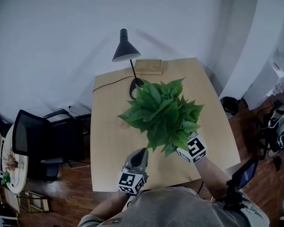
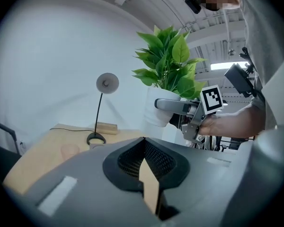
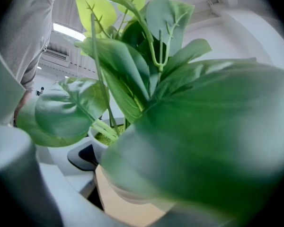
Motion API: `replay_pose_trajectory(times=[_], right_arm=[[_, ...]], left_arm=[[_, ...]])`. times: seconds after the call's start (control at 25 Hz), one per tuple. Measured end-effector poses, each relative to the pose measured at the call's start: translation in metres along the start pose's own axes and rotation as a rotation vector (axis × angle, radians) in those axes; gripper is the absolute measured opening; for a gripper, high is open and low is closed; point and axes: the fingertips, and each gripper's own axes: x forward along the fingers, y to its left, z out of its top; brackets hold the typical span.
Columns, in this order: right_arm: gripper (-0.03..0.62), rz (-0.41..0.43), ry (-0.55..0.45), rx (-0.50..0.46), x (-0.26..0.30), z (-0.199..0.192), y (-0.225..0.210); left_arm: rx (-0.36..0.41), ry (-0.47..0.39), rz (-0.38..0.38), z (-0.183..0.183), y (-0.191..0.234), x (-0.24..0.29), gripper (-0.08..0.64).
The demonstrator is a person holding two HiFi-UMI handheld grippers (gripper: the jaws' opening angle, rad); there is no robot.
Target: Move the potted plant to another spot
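The potted plant (image 1: pixel 163 112) has broad green leaves and a white pot (image 2: pixel 157 111). In the head view it stands out over the middle right of the wooden table (image 1: pixel 111 141). My right gripper (image 1: pixel 187 148) reaches in under the leaves from the front right and is shut on the pot's rim (image 3: pixel 102 137); one finger (image 2: pixel 173 105) lies across the pot. Leaves fill most of the right gripper view. Near the table's front edge, left of the plant, my left gripper (image 1: pixel 141 157) is shut with nothing in it.
A black desk lamp (image 1: pixel 125 48) with its cord and a wooden block (image 1: pixel 148 66) are at the table's far edge. A black office chair (image 1: pixel 33 141) and a round side table (image 1: pixel 12 164) stand to the left. Bags and gear (image 1: pixel 280 122) lie at right.
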Motion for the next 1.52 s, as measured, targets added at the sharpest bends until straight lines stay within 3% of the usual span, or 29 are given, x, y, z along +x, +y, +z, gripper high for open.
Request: replay_pose_trajectory(times=[0.4,0.8,1.16,1.52], right_arm=[[0.535,0.011,0.005,-0.018,-0.002,0.005,-0.003],[0.535,0.142,-0.021,-0.016,0.000,-0.001,0.021],[0.535,0.253,-0.024,-0.021,0.046,0.001,0.073],[0.535,0.246,-0.028,-0.011,0.113,0.013,0.135]], left_arm=[[-0.023,-0.008,0.027,-0.001,-0.006,-0.004,-0.006],[-0.023,-0.056,0.207,0.002,-0.005,-0.030,-0.006],[-0.033,-0.089,0.337,0.007,0.037,-0.075,-0.006],[-0.035,-0.090,0.332,0.011,0.106,-0.132,-0.006]])
